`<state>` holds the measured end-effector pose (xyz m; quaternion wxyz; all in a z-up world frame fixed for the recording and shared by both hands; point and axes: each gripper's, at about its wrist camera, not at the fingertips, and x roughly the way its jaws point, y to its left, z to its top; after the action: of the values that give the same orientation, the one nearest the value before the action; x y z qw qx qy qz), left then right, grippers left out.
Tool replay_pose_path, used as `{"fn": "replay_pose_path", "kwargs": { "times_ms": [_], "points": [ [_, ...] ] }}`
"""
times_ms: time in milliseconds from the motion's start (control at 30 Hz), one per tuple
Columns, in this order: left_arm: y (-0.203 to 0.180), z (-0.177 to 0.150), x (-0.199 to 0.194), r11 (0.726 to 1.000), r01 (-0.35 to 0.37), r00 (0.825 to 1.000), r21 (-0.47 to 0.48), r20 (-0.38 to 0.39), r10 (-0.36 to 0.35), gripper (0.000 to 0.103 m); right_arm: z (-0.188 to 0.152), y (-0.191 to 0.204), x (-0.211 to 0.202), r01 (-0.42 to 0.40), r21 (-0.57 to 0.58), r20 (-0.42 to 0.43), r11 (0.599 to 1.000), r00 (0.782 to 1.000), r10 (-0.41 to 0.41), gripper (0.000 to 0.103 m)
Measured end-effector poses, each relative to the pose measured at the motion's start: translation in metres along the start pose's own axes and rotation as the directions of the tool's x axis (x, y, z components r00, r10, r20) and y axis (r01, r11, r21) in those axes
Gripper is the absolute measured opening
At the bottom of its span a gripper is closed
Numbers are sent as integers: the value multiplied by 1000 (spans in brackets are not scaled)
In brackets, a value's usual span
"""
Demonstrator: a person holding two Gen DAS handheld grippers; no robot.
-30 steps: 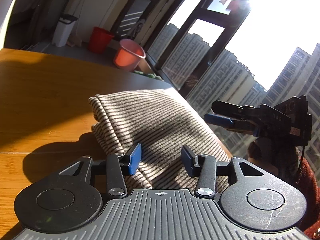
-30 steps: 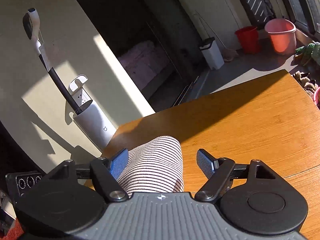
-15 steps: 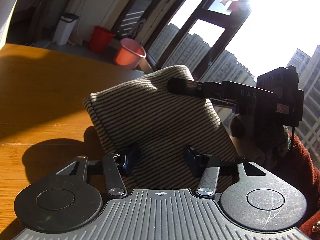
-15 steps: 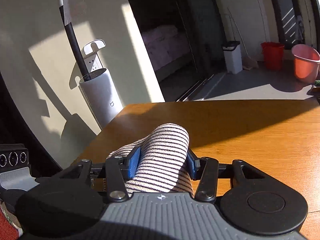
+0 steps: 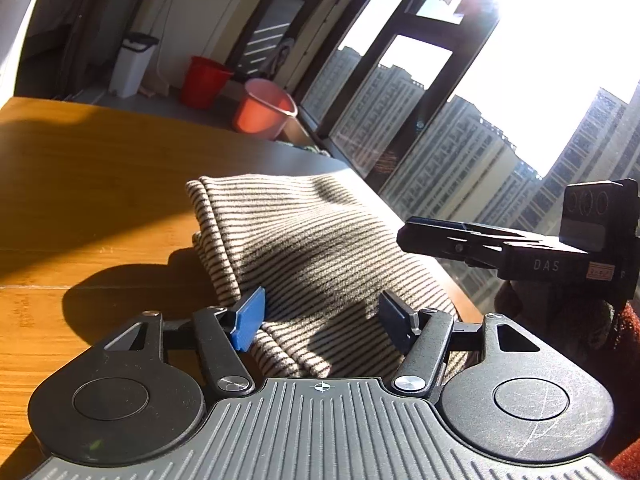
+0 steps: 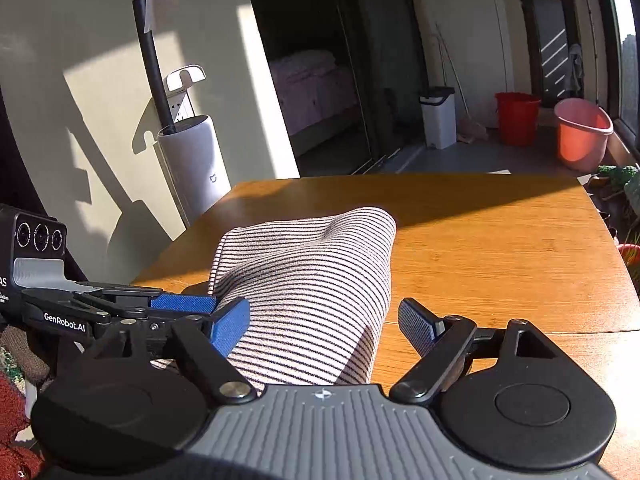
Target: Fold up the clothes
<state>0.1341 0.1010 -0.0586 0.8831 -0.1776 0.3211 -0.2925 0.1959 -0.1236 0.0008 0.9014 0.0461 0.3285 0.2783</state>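
A folded beige garment with thin dark stripes (image 5: 316, 248) lies on the wooden table (image 5: 88, 184) near its window-side edge. It also shows in the right wrist view (image 6: 312, 280). My left gripper (image 5: 324, 318) is open, its blue pads on either side of the garment's near end, just above it. My right gripper (image 6: 324, 326) is open too, its jaws spread wide over the garment's other end. The right gripper also shows in the left wrist view (image 5: 412, 234), at the garment's right side. The left gripper shows in the right wrist view (image 6: 180, 304), at the left.
The table's edge (image 5: 400, 220) runs close along the garment toward the window. A red bucket (image 5: 206, 82), a pink bucket (image 5: 264, 108) and a white bin (image 5: 134, 64) stand on the floor beyond. A white vacuum dock (image 6: 192, 168) stands by the wall.
Half a second ago both grippers were shut on the garment and held it up. Now it lies on the table and both grippers have opened.
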Motion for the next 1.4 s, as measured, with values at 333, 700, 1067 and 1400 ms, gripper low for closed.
{"fn": "replay_pose_path", "kwargs": {
  "times_ms": [333,700,1067,1400],
  "points": [
    [-37,1,4,990,-114,993,85,-25,117,84,-18,0,-10,52,-4,57,999,997,-52,83],
    [-41,3,-7,989,-129,991,77,-16,130,84,-35,-8,-18,67,38,63,997,996,-70,85],
    [-23,-7,-18,990,-139,987,-40,-81,135,52,-46,-1,-21,128,10,109,992,986,-128,85],
    [-17,-10,-13,988,-121,990,-91,-87,113,59,-55,-8,-25,159,41,106,986,981,-163,97]
  ]
}}
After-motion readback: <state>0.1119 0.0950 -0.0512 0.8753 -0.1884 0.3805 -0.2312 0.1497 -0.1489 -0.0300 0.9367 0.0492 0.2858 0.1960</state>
